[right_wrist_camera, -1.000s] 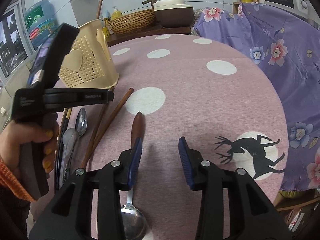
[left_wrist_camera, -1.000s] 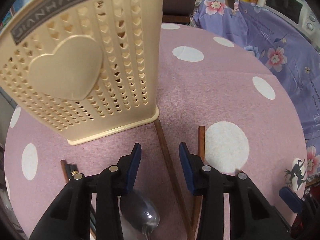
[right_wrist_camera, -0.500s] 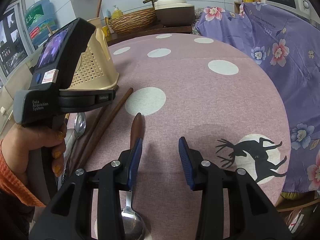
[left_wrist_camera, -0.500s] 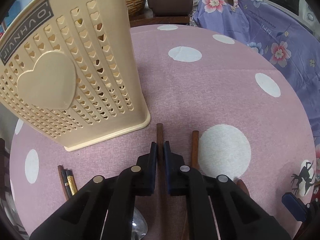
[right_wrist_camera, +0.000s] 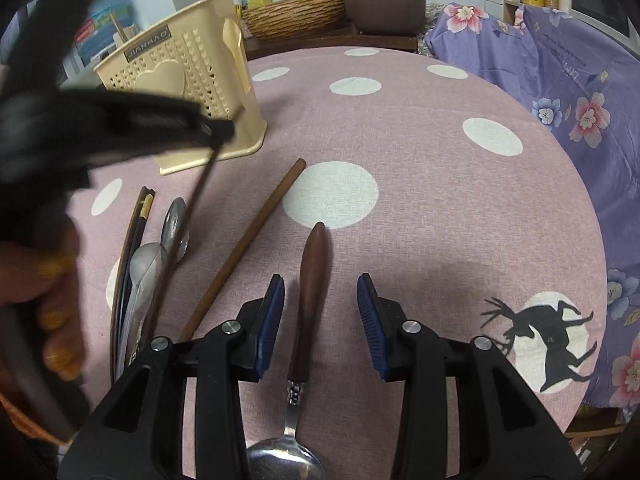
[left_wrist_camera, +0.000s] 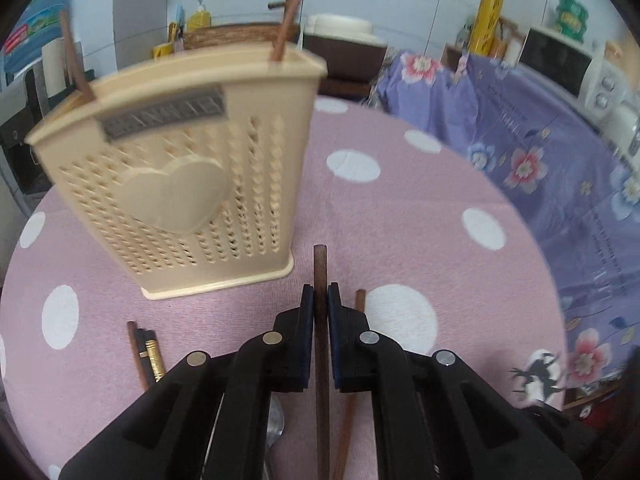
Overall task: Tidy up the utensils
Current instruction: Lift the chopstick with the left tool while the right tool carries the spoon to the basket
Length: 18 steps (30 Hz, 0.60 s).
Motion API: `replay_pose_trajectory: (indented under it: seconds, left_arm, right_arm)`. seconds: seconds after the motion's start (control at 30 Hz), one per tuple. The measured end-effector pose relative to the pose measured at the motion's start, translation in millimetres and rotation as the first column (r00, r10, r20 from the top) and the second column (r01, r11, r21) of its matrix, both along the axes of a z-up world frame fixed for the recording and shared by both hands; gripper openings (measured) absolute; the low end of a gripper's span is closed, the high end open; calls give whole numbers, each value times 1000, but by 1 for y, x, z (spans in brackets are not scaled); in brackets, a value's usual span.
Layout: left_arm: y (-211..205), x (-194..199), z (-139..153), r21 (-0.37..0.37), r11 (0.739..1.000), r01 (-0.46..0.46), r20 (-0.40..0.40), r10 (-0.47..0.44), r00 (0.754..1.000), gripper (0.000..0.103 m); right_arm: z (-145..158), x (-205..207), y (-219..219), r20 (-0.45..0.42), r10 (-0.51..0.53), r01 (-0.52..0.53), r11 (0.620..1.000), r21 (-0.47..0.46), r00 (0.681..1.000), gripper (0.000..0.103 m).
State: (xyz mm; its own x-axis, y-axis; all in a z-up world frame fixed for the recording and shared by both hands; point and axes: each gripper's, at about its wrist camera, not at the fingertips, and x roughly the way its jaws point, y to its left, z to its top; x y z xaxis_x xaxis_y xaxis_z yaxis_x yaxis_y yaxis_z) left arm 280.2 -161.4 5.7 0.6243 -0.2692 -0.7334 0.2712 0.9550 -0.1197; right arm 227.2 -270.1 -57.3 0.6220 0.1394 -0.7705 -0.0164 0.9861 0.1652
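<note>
My left gripper [left_wrist_camera: 320,300] is shut on a brown wooden chopstick [left_wrist_camera: 320,272] and holds it raised above the pink dotted table [left_wrist_camera: 420,216]; in the right wrist view the chopstick [right_wrist_camera: 176,248] hangs slanted from it. A cream perforated utensil holder [left_wrist_camera: 188,184] with a heart stands just left of it, with two wooden sticks [left_wrist_camera: 290,8] inside. My right gripper [right_wrist_camera: 321,308] is open over the wooden handle of a spoon [right_wrist_camera: 312,280] lying on the table. A second chopstick [right_wrist_camera: 248,240] lies to the left.
Metal spoons [right_wrist_camera: 176,224] and dark chopsticks [right_wrist_camera: 132,248] lie at the table's left. A purple floral cloth [left_wrist_camera: 540,152] covers furniture on the right. A wicker basket [right_wrist_camera: 296,16] and a brown pot [right_wrist_camera: 382,8] stand behind the table.
My left gripper closed on the chopstick and lifted it off the table, tilting upward so the holder's top shows. My right gripper has stayed open over the spoon handle.
</note>
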Motion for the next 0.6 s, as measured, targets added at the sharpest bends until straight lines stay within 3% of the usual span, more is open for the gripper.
replay_pose_trajectory:
  seconds: [0.27, 0.4, 0.6]
  left_arm:
    - [40, -52, 45, -103, 995, 4, 131, 10, 991, 8]
    - [54, -67, 53, -139, 990, -1, 161, 23, 987, 8]
    - [66, -83, 57, -168, 986, -1, 187, 33, 982, 8]
  right_arm:
    - [-2, 14, 14, -35, -9, 6, 996, -94, 999, 31]
    - [-4, 15, 16, -32, -33, 29, 992, -124, 999, 17]
    - [-3, 14, 14, -22, -32, 29, 994, -102, 999, 17]
